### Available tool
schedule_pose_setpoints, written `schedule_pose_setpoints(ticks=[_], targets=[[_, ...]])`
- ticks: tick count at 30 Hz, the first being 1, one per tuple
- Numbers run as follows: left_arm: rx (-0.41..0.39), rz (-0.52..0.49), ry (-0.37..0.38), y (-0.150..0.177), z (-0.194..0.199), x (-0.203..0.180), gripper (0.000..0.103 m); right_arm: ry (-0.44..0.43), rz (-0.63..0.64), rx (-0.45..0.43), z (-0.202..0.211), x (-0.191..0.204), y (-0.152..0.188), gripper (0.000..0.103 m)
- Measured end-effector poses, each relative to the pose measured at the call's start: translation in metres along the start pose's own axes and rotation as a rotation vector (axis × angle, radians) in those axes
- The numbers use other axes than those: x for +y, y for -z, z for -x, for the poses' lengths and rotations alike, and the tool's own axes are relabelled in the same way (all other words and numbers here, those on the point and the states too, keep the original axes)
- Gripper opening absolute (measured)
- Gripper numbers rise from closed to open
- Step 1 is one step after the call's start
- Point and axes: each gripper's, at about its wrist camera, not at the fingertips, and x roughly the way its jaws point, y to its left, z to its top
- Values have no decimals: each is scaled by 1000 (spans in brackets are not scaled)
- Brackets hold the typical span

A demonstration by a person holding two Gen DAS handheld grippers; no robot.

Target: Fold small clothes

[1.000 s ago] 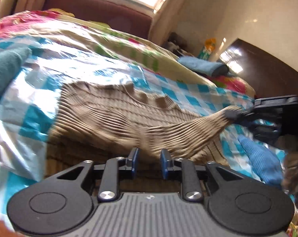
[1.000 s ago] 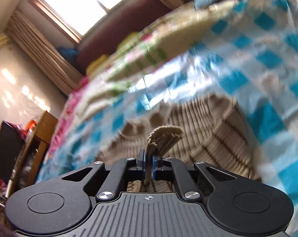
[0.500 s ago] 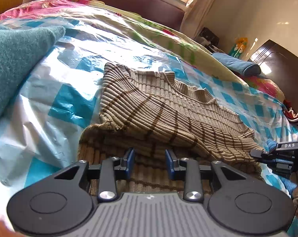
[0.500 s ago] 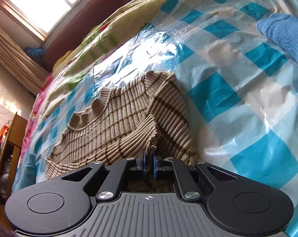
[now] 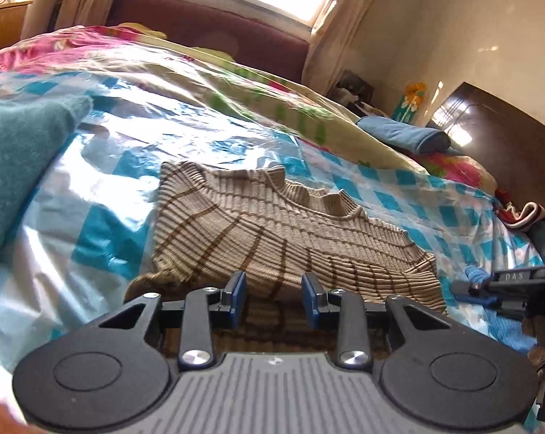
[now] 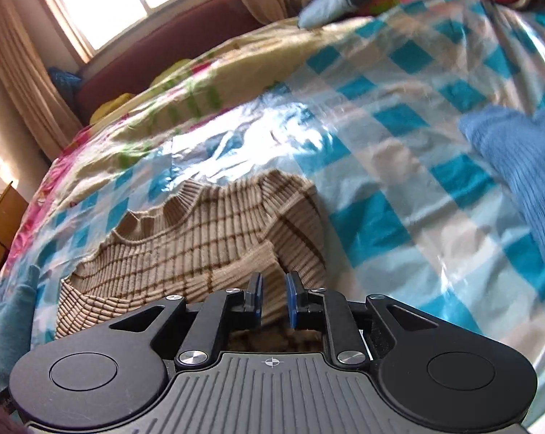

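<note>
Left gripper (image 5: pixel 274 291) hangs spread and empty over the striped sweater (image 5: pixel 272 228), flat on the checked plastic sheet (image 5: pixel 102 224). Right gripper (image 6: pixel 272 298) has just let go; that sleeve fold is probably done.

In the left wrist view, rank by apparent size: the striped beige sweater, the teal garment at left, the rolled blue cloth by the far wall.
1. Striped beige sweater
2. Teal garment, cut off by the frame and nearer the camera, so its rank is unsure
3. Rolled blue cloth, smallest, though farthest away
</note>
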Motion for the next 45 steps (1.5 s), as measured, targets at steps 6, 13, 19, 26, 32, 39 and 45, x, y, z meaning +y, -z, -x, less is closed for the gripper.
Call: schedule_pose_setpoints(ticks=[6,13,19,26,32,39,45], targets=[[-1,-18,-27,-9,-21,6,37,-65,81,45,-27,21,5,16],[65,71,-47,-2,-38,35,38,-36,33,92,-54,2,12,12],[51,27,-64,1,-34,29,38,-31,64,12,-27,3,2,16],[46,31,-66,2,-34,29,39,65,9,-47,-46,-13,-14,16],[46,35,-64,3,-34,30,40,67,116,-4,-69,5,-7,18],[27,28,-83,2,-21,26,40,58,127,-41,-47,2,-9,18],[59,10,-120,2,-16,24,40,59,145,49,-60,5,-8,21]])
